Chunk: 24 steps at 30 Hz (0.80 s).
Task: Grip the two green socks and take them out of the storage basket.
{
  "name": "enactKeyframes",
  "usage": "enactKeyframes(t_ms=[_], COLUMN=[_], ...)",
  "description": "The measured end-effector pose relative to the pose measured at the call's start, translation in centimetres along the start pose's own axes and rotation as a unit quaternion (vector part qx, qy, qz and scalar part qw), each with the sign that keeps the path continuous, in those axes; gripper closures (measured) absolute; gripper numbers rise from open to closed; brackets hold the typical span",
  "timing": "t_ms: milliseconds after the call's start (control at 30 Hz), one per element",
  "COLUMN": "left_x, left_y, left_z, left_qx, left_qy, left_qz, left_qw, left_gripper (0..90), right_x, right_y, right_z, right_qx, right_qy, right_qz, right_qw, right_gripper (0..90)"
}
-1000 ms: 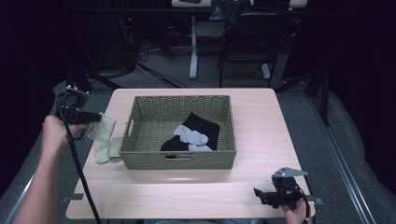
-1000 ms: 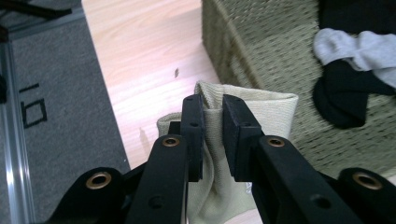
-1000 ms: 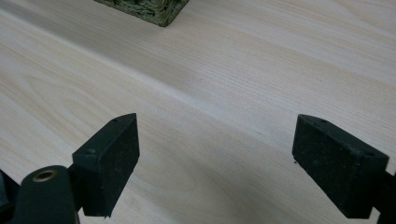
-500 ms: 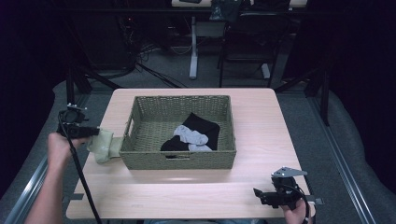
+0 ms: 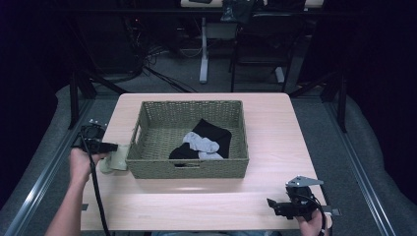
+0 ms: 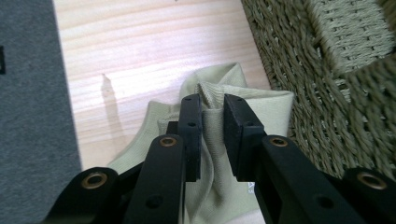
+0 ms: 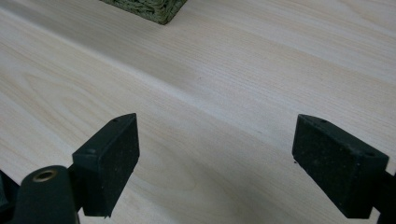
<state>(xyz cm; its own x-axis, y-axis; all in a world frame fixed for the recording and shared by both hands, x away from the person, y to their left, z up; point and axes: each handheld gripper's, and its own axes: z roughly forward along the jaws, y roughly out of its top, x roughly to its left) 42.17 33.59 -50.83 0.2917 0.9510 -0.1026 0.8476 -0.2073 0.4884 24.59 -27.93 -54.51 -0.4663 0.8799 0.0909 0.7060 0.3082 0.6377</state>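
- The pale green sock (image 6: 219, 140) lies on the table just left of the wicker basket (image 5: 189, 167), bunched against the basket's outer wall, with a fold of it pinched between the nearly closed jaws of the left gripper (image 6: 212, 105).
- In the left gripper view the two black pads press on the raised ridge of knit fabric; the rest of the sock spreads flat on the wood beneath them.
- The right gripper (image 5: 275, 205) rests at the table's near right corner, well apart from the basket, its jaws spread wide with nothing between them.
- In the right gripper view bare wood runs between the pads, and one corner of the basket shows at the top edge.
- Inside the basket lie a black sock (image 5: 216, 135) and a light grey sock (image 5: 200, 143), overlapping one another toward the front wall.
- The table (image 5: 275, 128) is light wood, standing on grey carpet; behind it, the dim room holds a chair, desk legs and tangled cables.
- In the high view the left hand (image 5: 81, 160) covers part of the green sock, and the basket's wall hides where cloth and wicker meet.
- The person's forearms are cut off at the bottom of the picture.
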Motion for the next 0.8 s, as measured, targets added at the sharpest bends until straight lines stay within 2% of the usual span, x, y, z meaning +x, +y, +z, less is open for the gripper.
enactKeyframes(t_ms=[133, 267, 333, 367, 400, 433, 500, 533, 667, 733, 767, 800], left_x=[0.0, 0.2, 0.3, 0.4, 0.5, 0.7, 0.8, 0.8, 0.0, -0.2, -0.9, -1.4], left_y=[-0.1, -0.3, -0.4, -0.4, -0.5, -0.7, -1.0, -1.0, -1.8, -2.0, -2.5, -2.7], left_z=[0.5, 0.4, 0.0, -0.4, -0.7, -1.4, -2.4, -2.4, -4.7, -5.0, -5.9, -6.3], left_qx=[0.009, 0.006, 0.002, 0.003, -0.003, -0.01, -0.022, -0.022, -0.047, -0.049, -0.066, -0.068], left_qy=[-0.007, -0.011, -0.004, -0.004, -0.004, -0.001, 0.009, 0.009, 0.017, 0.016, 0.015, 0.012], left_qz=[-0.003, -0.011, -0.014, -0.019, -0.022, -0.026, -0.026, -0.026, -0.019, -0.017, -0.009, -0.004], left_qw=[0.9999, 0.9999, 0.9999, 0.9998, 0.9997, 0.9996, 0.9994, 0.9994, 0.9986, 0.9985, 0.9976, 0.9976], left_gripper=[71.4, 56.1, 45.5, 45.5, 40.5, 30.1, 22.7, 19.6, 12.8, 8.5, 7.2, 6.5], right_x=[0.0, 0.0, 0.0, 0.0, 0.0, 0.0, 0.0, 0.0, 0.0, 0.0, 0.1, 0.1], right_y=[0.0, 0.0, 0.0, 0.0, 0.0, 0.0, 0.0, 0.0, 0.0, 0.0, 0.0, 0.0], right_z=[0.0, 0.0, 0.0, 0.0, 0.0, 0.0, 0.0, 0.0, 0.1, 0.1, 0.1, 0.1], right_qx=[0.0, 0.0, -0.001, -0.002, -0.001, -0.002, -0.003, 0.0, -0.003, -0.004, -0.004, -0.004], right_qy=[-0.001, -0.001, 0.0, 0.0, 0.0, 0.001, 0.003, 0.001, 0.002, 0.002, 0.003, 0.003], right_qz=[0.0, -0.001, -0.001, 0.0, 0.0, -0.001, 0.001, -0.002, 0.002, 0.002, 0.003, 0.002], right_qw=[1.0, 1.0, 1.0, 1.0, 1.0, 1.0, 1.0, 1.0, 1.0, 1.0, 1.0, 1.0], right_gripper=[14.4, 14.4, 14.4, 14.4, 14.4, 14.4, 14.4, 14.4, 14.4, 14.4, 14.4, 14.4])
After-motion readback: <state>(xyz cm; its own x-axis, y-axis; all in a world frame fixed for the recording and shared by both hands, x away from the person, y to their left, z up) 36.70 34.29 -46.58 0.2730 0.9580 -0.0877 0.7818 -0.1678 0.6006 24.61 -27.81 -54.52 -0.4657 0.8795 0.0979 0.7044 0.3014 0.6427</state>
